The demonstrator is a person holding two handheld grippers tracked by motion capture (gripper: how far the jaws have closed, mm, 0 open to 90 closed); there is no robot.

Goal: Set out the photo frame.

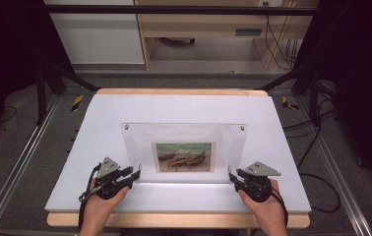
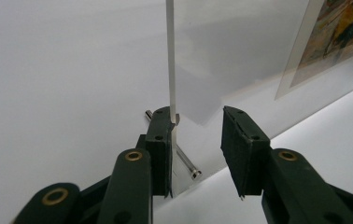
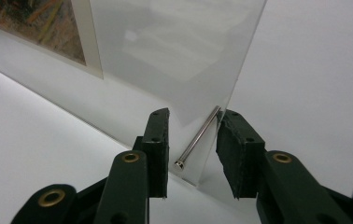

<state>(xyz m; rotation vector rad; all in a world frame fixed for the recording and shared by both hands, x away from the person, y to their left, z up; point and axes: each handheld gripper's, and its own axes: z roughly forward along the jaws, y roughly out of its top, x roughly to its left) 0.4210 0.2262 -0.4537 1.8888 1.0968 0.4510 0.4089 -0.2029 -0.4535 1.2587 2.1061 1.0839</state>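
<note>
Two hand-held grippers flank a clear acrylic picture frame [image 1: 184, 147] that stands upright near the middle of the white tabletop [image 1: 272, 128], a small colourful boat print [image 1: 184, 157] sandwiched at its centre. The left gripper [image 1: 136, 172] sits at the lower left corner of the frame and the right gripper [image 1: 232, 176] at the lower right corner, each steadied by a hand at the near edge of the tabletop. In the left gripper view, the jaws stand apart with the panel edge between them: the left jaw lies against or just beside the panel, while the right jaw is clear of it, so no clamp is made. A slim metal standoff pin [image 2: 186, 163] passes through the panel just ahead of the jaws. In the right gripper view, the jaws are likewise apart and astride the corner, with a second metal standoff pin [image 3: 198, 138] slanting across the gap, its far end near the right jaw; neither pad visibly presses on the acrylic. Judged risks from this position: closing on a pin instead of the flat panel would likely give a rolling, unstable hold and could twist the frame. Uneven closure between the two sides could tip the upright frame backward or forward, since it appears to rest on a narrow base. Smooth acrylic may slip in a light grip if the frame is lifted, and excess force at a corner could mark or crack it. Both sides should close together, on flat panel clear of the pins.
</note>
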